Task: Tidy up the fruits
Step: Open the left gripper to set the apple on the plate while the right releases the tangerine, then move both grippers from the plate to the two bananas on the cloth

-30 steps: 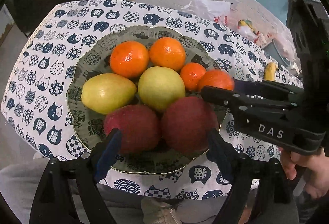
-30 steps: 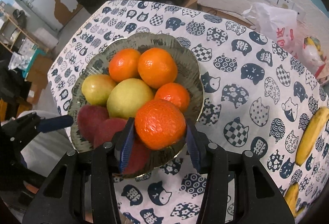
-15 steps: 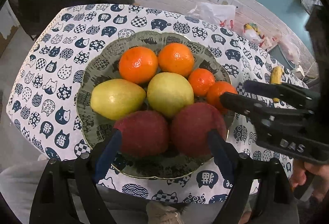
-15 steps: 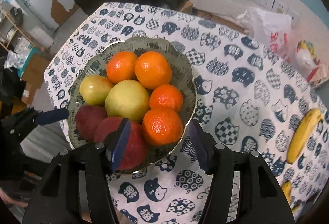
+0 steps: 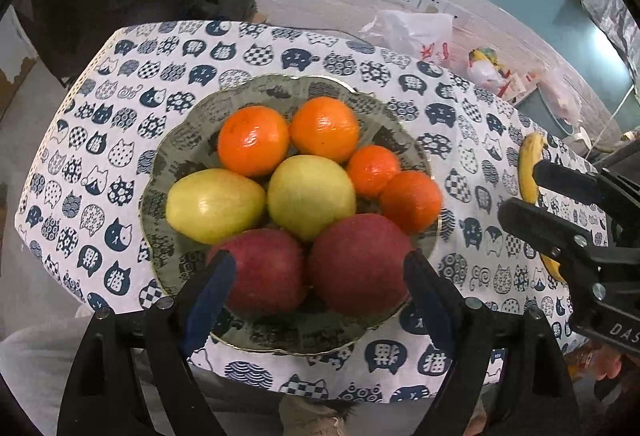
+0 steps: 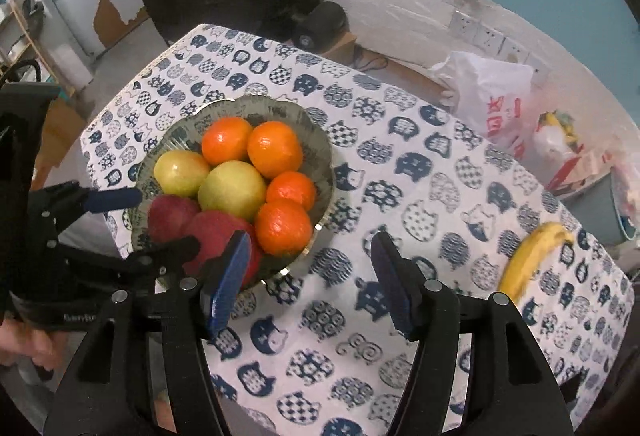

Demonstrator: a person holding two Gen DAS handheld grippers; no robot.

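A green patterned plate (image 5: 180, 132) (image 6: 320, 144) holds several oranges, two yellow-green pears and two red apples. My left gripper (image 5: 316, 288) (image 6: 148, 224) hovers open over the plate's near side, its fingers either side of the red apples (image 5: 356, 264) without pressing them. My right gripper (image 6: 310, 276) (image 5: 520, 188) hangs over bare tablecloth just right of the plate. Its jaws are opening and nothing is between them. The nearest orange (image 6: 284, 226) (image 5: 410, 202) lies free at the plate's right rim. A banana (image 6: 532, 256) (image 5: 530, 172) lies on the cloth to the right.
The table wears a white cloth with navy cat faces (image 6: 400, 172). White and clear plastic bags (image 6: 488, 96) (image 5: 412, 32) sit at its far right edge by the wall. A person's hand (image 6: 24, 340) holds the left gripper. The table's near edge runs just below the plate.
The right gripper let go of the orange at the plate's right rim, opened wider and drew back up and to the right. The left gripper stayed over the apples.
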